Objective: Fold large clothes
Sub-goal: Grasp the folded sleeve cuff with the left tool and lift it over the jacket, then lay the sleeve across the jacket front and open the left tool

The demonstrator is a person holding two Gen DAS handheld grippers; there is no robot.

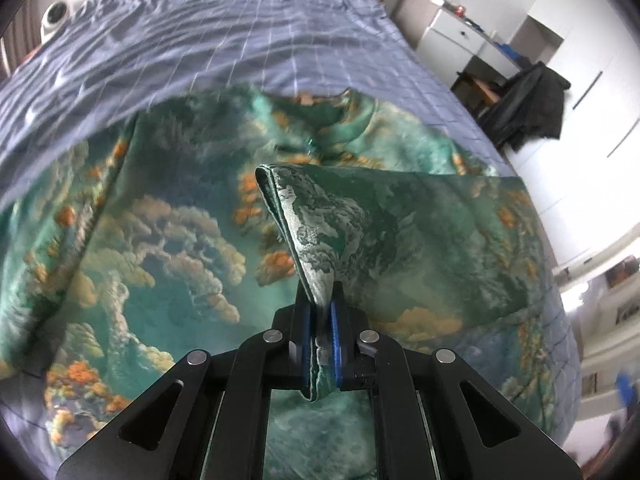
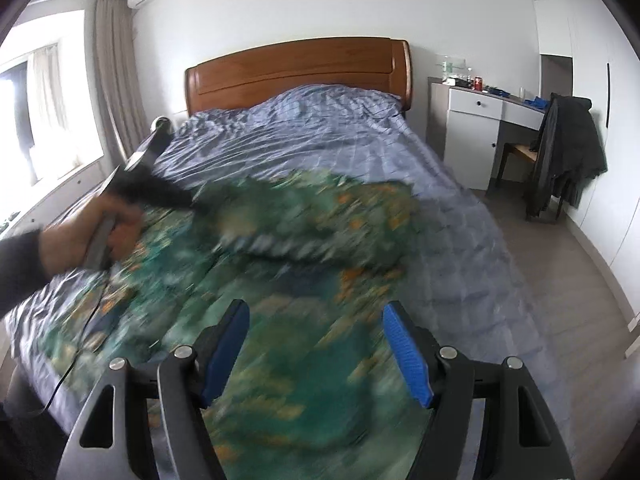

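A large green garment [image 1: 168, 240] with a cloud and orange-flower print lies spread on the bed. My left gripper [image 1: 321, 312] is shut on a folded sleeve or edge [image 1: 360, 216] of it and holds that part lifted above the rest. In the right wrist view the garment [image 2: 280, 280] is motion-blurred; the left gripper [image 2: 160, 196], held by a hand [image 2: 80, 236], is at the left over it. My right gripper [image 2: 316, 332] is open and empty above the garment's near part.
The bed has a blue checked sheet [image 2: 304, 132] and a wooden headboard [image 2: 298, 70]. A white desk [image 2: 480, 128] and a chair with a dark jacket [image 2: 568, 156] stand to the right. A window with curtains [image 2: 48, 92] is at the left.
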